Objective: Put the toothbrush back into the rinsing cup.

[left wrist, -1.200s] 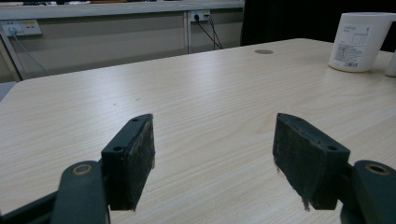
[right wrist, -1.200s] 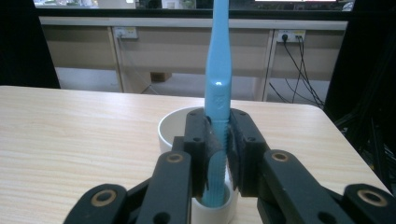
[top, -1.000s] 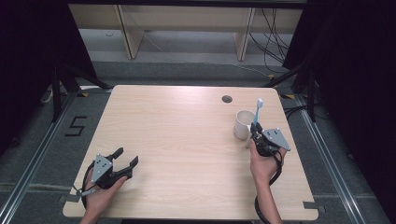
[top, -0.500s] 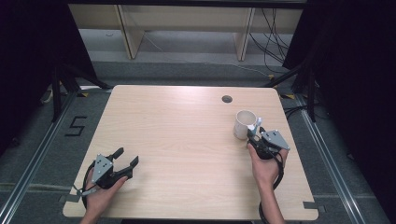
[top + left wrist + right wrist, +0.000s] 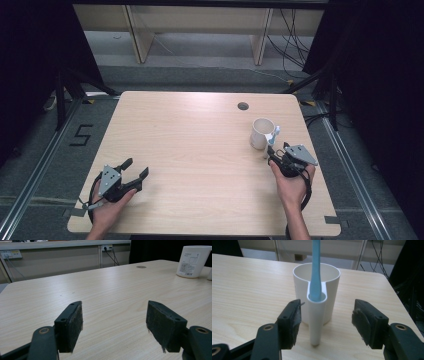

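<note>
A pale wood worktop (image 5: pixel 200 150) sits over grey floor, mostly bare. Near its right edge, a white cup (image 5: pixel 262 133) holds a blue toothbrush (image 5: pixel 315 270) in its side tube. The right tongs (image 5: pixel 270 150) have just been opening, gaping empty around that tube. The left tongs (image 5: pixel 136 169) rest wide open, empty, near the front-left edge.

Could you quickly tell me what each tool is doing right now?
Left tool: open, holding nothing.
Right tool: open, jaws have just been opening, apart from the toothbrush in the cup's holder.
</note>
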Motion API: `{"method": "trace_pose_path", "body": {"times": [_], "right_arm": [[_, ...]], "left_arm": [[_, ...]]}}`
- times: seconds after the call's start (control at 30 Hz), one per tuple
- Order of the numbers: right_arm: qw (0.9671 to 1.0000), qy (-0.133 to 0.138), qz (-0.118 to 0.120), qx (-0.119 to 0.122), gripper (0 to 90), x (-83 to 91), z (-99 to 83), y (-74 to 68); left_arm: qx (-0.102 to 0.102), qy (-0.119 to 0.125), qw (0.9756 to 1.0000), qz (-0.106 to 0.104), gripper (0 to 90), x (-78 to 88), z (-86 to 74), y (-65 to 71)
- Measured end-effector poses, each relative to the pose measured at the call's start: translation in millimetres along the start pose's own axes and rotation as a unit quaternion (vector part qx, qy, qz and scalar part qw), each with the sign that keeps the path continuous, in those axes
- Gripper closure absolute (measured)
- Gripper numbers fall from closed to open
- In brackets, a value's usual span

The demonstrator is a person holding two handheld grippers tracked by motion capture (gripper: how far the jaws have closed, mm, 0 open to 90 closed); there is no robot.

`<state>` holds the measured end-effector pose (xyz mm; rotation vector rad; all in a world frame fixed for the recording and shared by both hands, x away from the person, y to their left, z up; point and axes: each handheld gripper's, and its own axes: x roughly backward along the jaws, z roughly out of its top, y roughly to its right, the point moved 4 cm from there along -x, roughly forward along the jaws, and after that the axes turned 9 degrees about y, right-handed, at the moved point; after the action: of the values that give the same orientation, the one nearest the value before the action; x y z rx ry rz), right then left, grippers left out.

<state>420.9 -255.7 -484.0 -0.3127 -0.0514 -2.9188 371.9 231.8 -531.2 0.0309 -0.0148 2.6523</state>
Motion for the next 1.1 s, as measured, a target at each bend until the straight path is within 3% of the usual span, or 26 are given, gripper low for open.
{"method": "trace_pose_path", "body": {"times": [0.03,0.27,0.3,0.37,0.5,0.63,0.67,0.73,0.77,0.87,0.93,0.97,1.03,1.07,1.1], "right_arm": [[0.9999,-0.005,-0.008,-0.01,40.5,3.1,-0.5,-1.1],[0.9999,-0.002,0.0,0.01,40.4,16.4,-3.8,7.0],[0.9998,-0.013,-0.009,-0.012,40.5,20.0,-4.9,4.3],[1.0,-0.004,-0.005,0.003,40.5,22.1,-5.3,8.0],[0.9999,-0.009,-0.009,-0.006,40.7,28.7,-8.0,10.2],[1.0,-0.007,-0.005,-0.004,40.8,33.2,-12.9,13.0],[0.9999,-0.011,-0.007,0.007,40.8,36.1,-14.3,15.3],[0.9998,-0.017,-0.011,-0.008,40.8,40.1,-17.7,15.2],[0.9998,-0.014,-0.011,0.008,40.8,41.2,-19.2,18.4],[0.9998,-0.02,-0.004,-0.003,40.8,46.1,-25.2,20.3],[0.9996,-0.024,-0.014,-0.008,40.8,50.5,-28.6,21.9],[0.9997,-0.019,-0.012,0.004,40.8,51.2,-29.9,24.5],[0.9996,-0.02,-0.015,-0.011,40.8,54.4,-34.0,24.1],[0.9996,-0.021,-0.019,-0.005,40.9,55.7,-35.9,25.5],[0.9991,-0.024,-0.023,-0.025,40.9,58.1,-38.8,23.2]], "left_arm": [[0.0,0.0,1.0,0.0,29.2,0.0,0.0,0.1],[-0.001,0.009,0.9999,-0.004,29.1,-1.9,-0.1,0.8],[-0.002,-0.001,1.0,0.0,29.1,0.0,0.0,0.6],[0.001,0.001,1.0,0.0,29.1,-0.1,0.0,0.3],[0.001,0.0,1.0,0.0,29.1,-0.2,0.0,0.3],[-0.001,0.0,1.0,0.0,29.1,-0.1,0.0,0.5],[-0.001,0.0,1.0,0.0,29.1,0.0,0.0,0.4],[0.001,0.0,1.0,0.0,29.1,-0.1,0.0,0.2],[0.001,0.0,1.0,0.001,29.1,-0.2,0.0,0.2],[0.0,0.0,1.0,0.001,29.1,-0.1,0.0,0.4],[-0.001,-0.001,1.0,0.001,29.1,-0.2,0.0,0.5],[-0.001,-0.001,1.0,0.001,29.1,-0.2,0.0,0.5],[0.0,-0.001,1.0,0.001,29.1,-0.2,0.0,0.4],[0.001,0.008,1.0,-0.002,29.1,-1.9,-0.1,0.2],[0.001,0.005,1.0,-0.001,29.1,-1.3,-0.1,0.2]]}}
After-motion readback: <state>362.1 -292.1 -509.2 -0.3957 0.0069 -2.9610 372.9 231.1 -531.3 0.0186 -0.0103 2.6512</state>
